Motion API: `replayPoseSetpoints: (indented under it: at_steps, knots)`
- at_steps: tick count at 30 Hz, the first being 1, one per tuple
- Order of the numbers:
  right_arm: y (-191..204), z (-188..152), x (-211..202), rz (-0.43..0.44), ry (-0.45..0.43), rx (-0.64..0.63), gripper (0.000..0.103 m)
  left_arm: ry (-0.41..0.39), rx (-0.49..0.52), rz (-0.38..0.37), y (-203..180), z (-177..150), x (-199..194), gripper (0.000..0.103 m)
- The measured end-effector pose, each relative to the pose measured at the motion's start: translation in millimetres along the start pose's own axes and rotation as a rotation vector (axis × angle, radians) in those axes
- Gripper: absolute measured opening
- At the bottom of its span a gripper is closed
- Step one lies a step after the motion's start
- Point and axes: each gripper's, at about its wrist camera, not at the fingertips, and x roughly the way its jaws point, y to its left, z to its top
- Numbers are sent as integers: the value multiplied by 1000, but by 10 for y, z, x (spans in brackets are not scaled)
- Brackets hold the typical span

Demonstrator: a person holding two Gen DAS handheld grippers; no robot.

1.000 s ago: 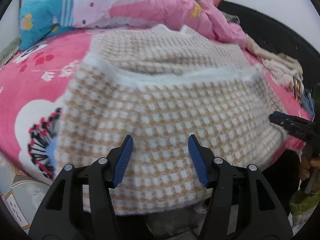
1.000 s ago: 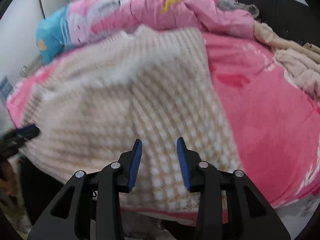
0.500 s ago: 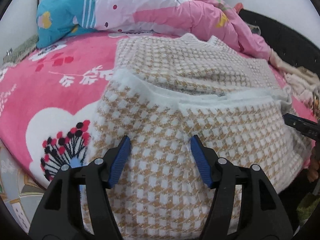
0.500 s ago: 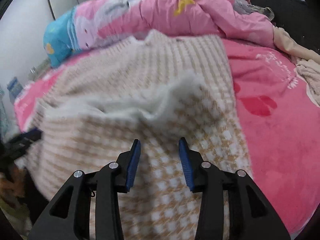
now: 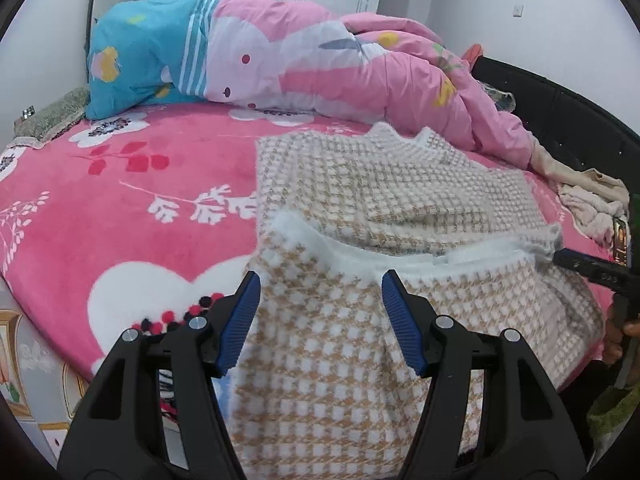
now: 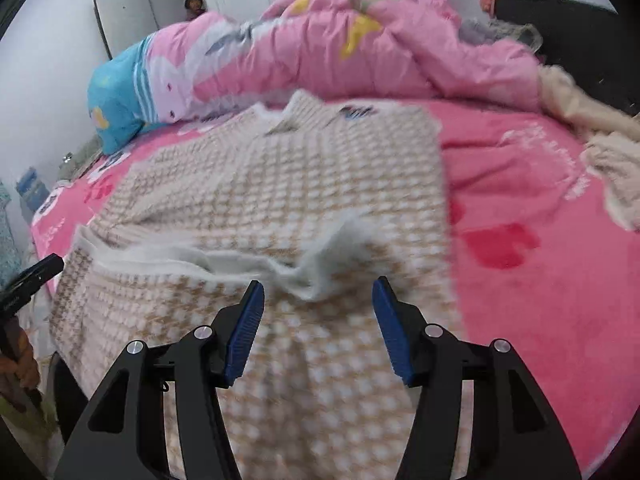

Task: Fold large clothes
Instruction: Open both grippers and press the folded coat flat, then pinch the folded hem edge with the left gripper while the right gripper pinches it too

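Left wrist view, far left: bed point(image 5: 120, 184) under a pink flowered cover, with a blue-and-pink duvet point(image 5: 256, 60) heaped along its far side. Centre: the task garment, a tan-and-white houndstooth sweater point(image 5: 332, 352), lies on the bed with its near part doubled back over itself, so the white fuzzy hem point(image 5: 360, 256) runs crosswise over the paler half, and the near part of the sweater drapes over the bed's front edge. Left gripper point(image 5: 320, 308) hovers over the near checked layer, blue-padded fingers point(image 5: 240, 320) apart, nothing pinched between them; cloth shows only below and beyond them. Further right, the tip of the right gripper point(image 5: 588, 268) sits at the hem's right end; whether it touches the fleece I cannot tell. Beyond it, beige clothes point(image 5: 588, 204) are piled by the dark bed frame. Right wrist view, blurred: at the left edge the left gripper's tip point(image 6: 32, 280) is near the hem's left corner. Centre, the right gripper point(image 6: 318, 320) has its fingers point(image 6: 392, 328) apart, having just been opening, with no cloth clamped; a loose white hem flap point(image 6: 320, 268) lies just ahead of them. Right of the sweater is bare pink bed cover point(image 6: 540, 240).
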Motion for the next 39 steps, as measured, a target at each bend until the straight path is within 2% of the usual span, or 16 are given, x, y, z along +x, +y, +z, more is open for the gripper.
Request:
replayPoseSetpoints:
  at_steps: [5, 8, 10, 12, 13, 14, 16, 20, 23, 25, 30, 31, 32, 33, 35, 39]
  knots:
    - [-138, 105, 60, -12, 46, -31, 55, 55, -23, -1, 101, 28, 146, 60]
    - [-113, 193, 124, 93, 49, -17, 55, 66, -36, 26, 129, 66, 267, 60]
    - [-65, 217, 158, 92, 45, -28, 54, 76, -52, 39, 157, 88, 350, 51]
    - [-4, 213, 206, 14, 44, -52, 29, 84, -62, 67, 195, 106, 448, 37]
    - [-5, 208, 203, -5, 40, -50, 23, 83, -68, 69, 208, 111, 475, 31]
    - [-27, 207, 165, 18, 28, -30, 7, 79, -67, 73, 212, 114, 485, 27]
    - [-80, 199, 62, 22, 2, 4, 4, 69, -37, 84, 188, 123, 461, 8]
    - [-160, 157, -329, -11, -97, 54, 2, -7, -16, 42, 115, 190, 91, 8]
    - [-230, 149, -572, -44, -159, 77, 2, -87, -21, -17, 118, 258, -219, 8]
    - [-285, 173, -576, -94, -173, 80, 2, -100, -18, -25, 134, 309, -231, 8]
    - [-345, 187, -244, -10, -41, 109, 6, 17, -55, -3, 265, 290, 266, 8]
    - [-280, 170, -177, 14, -5, 101, 18, 35, -66, -3, 286, 255, 336, 8]
    - [-217, 147, -154, 30, 5, 94, 39, 36, -68, -1, 285, 231, 352, 8]
    - [-142, 130, -136, 44, 6, 83, 47, 31, -64, 3, 277, 210, 351, 8]
    - [49, 107, -73, 53, 19, 28, 52, 23, -59, 10, 270, 191, 336, 8]
    - [272, 169, 121, -42, 40, -33, 52, 5, -40, 15, 249, 183, 294, 8]
